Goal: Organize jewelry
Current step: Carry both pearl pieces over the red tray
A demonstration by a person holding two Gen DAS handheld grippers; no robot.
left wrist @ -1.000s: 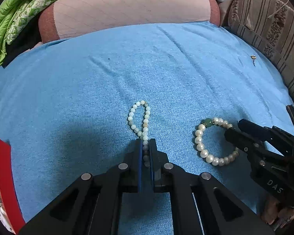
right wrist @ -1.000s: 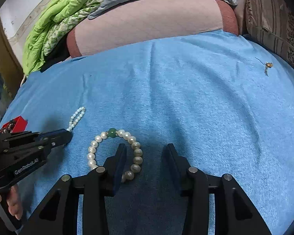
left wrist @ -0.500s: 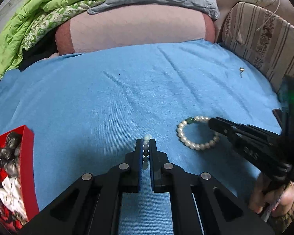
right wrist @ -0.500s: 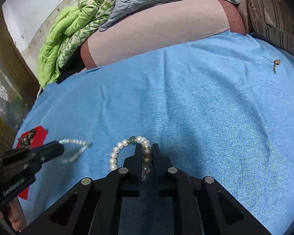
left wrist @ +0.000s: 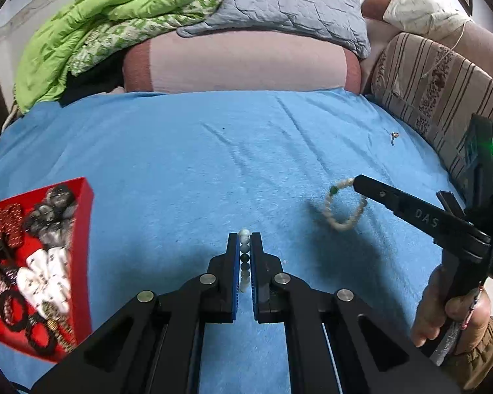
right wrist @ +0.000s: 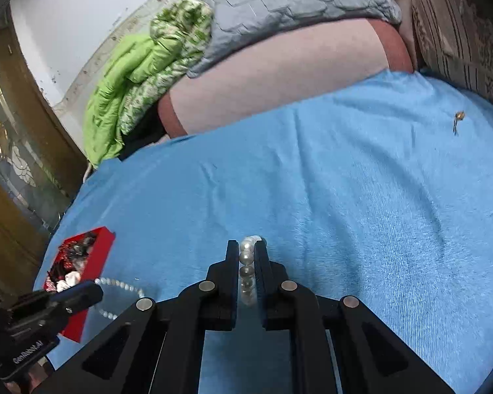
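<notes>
My left gripper (left wrist: pixel 245 241) is shut on a pale green bead bracelet (left wrist: pixel 244 256), held above the blue cloth (left wrist: pixel 197 170); its loop hangs in the right wrist view (right wrist: pixel 121 287) from the left gripper (right wrist: pixel 95 290). My right gripper (right wrist: pixel 246 249) is shut on a white pearl bracelet (right wrist: pixel 246 256) with one green bead; in the left wrist view that bracelet (left wrist: pixel 341 210) dangles from the right gripper (left wrist: pixel 358 182) above the cloth. A red jewelry box (left wrist: pixel 82 216) full of jewelry lies at the left, also in the right wrist view (right wrist: pixel 98 256).
A small gold earring (left wrist: pixel 393 136) lies on the cloth at the far right, also in the right wrist view (right wrist: pixel 457 118). A pink cushion (left wrist: pixel 240 65), green quilt (left wrist: pixel 92 36) and grey pillow (left wrist: pixel 286 3) lie behind. A striped sofa back (left wrist: pixel 437 98) borders the right.
The right gripper closed on the pearl bracelet. Both grippers have lifted their bracelets off the cloth, and the red box has come further into view.
</notes>
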